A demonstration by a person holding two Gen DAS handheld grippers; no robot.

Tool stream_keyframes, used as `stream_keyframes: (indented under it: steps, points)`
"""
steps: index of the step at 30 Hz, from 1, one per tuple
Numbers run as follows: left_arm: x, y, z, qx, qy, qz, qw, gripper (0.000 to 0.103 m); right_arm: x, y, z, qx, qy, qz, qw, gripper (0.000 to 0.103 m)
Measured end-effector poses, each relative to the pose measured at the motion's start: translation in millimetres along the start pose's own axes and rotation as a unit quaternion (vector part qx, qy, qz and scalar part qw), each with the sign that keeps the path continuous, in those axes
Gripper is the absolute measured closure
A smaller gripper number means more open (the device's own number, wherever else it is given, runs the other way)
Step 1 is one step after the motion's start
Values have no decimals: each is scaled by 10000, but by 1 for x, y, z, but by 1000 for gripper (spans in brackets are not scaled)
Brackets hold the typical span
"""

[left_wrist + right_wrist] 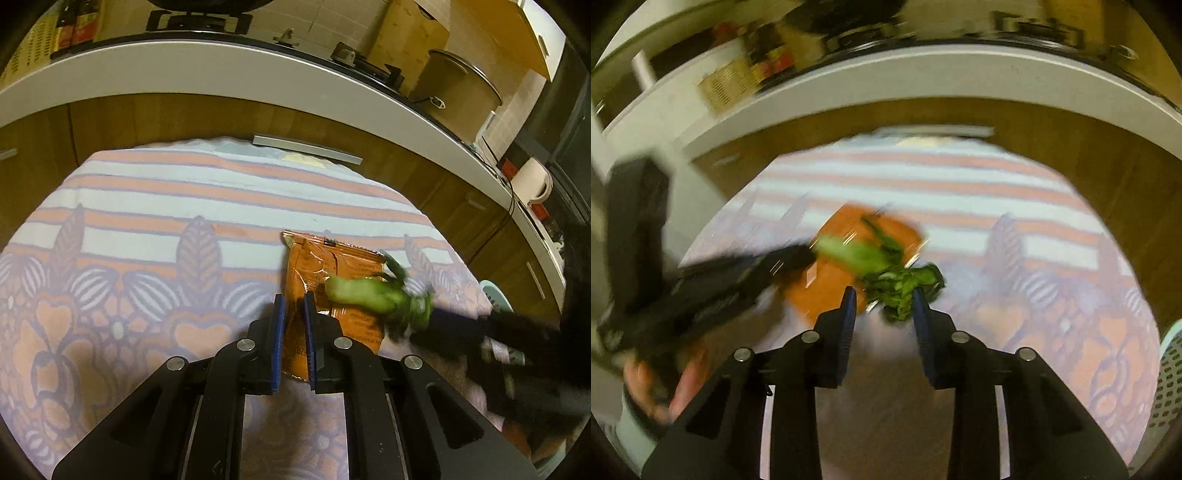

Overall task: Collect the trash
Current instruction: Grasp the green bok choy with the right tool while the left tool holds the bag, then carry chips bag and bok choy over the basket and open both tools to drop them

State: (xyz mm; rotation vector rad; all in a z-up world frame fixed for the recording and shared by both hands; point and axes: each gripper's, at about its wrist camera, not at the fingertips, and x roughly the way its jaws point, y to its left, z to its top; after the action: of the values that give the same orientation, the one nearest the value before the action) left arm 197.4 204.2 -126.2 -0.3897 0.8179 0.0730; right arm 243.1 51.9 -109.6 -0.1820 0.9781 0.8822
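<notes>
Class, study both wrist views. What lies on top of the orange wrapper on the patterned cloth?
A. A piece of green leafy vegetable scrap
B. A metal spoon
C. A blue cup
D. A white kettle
A: in the left wrist view the green leafy scrap lies across the orange wrapper, and the right wrist view shows the same greens over it on the patterned cloth.

Glossy, crinkled foil wrapper (334, 291) between the tongs – matt woven cloth (147, 229) under it, wood-grain cabinets (155, 122) beyond.
</notes>
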Motion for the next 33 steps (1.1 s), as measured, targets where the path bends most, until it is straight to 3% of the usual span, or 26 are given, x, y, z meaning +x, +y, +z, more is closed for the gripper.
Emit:
stream_keyframes:
  steps: [4, 6, 14, 16, 17, 18, 21, 23, 25, 27, 29, 31, 33]
  points:
    - [0, 2, 1, -25, 14, -43, 10000, 95, -7, 9, -1, -334, -86, -196, 9992, 71]
    - [0, 2, 1, -31, 14, -49, 10000, 95, -7, 8, 3, -383, -181, -377, 9984, 45]
    - [0, 7, 1, -70, 38, -117, 9999, 95, 31, 9, 21, -629, -94, -557, 9964, 43]
    - [-1, 7, 1, -92, 43, -140, 9998, 95, 37, 12, 17, -711, -58, -538, 9960, 52]
    - [-1, 7, 1, -99, 47, -148, 9998, 95, 37, 13, 15, -760, -88, -550, 9956, 71]
    - [0, 8, 2, -104, 54, -156, 9998, 94, 36, 12, 13, -755, -113, -530, 9957, 79]
    - [-1, 5, 1, -58, 49, -121, 9999, 94, 20, 7, 8, -633, -382, -610, 9954, 83]
    - [-2, 1, 1, 23, 32, -47, 10000, 77, 8, 0, 6, -432, -544, -661, 9954, 83]
    - [-3, -6, 1, 150, -35, 67, 9999, 47, -5, -8, 4, -269, -704, -769, 9942, 83]
    - [-4, -14, 4, 337, -106, 311, 9989, 35, -15, -18, 2, -95, -821, -810, 9933, 83]
    - [-2, -22, 9, 463, -39, 373, 9982, 32, -19, -25, 0, 28, -850, -806, 9931, 83]
    - [8, -28, 14, 524, 170, 196, 9983, 26, -21, -30, -1, 120, -864, -750, 9934, 83]
    - [21, -31, 18, 555, 348, 365, 9972, 27, -23, -32, -3, 173, -875, -680, 9937, 83]
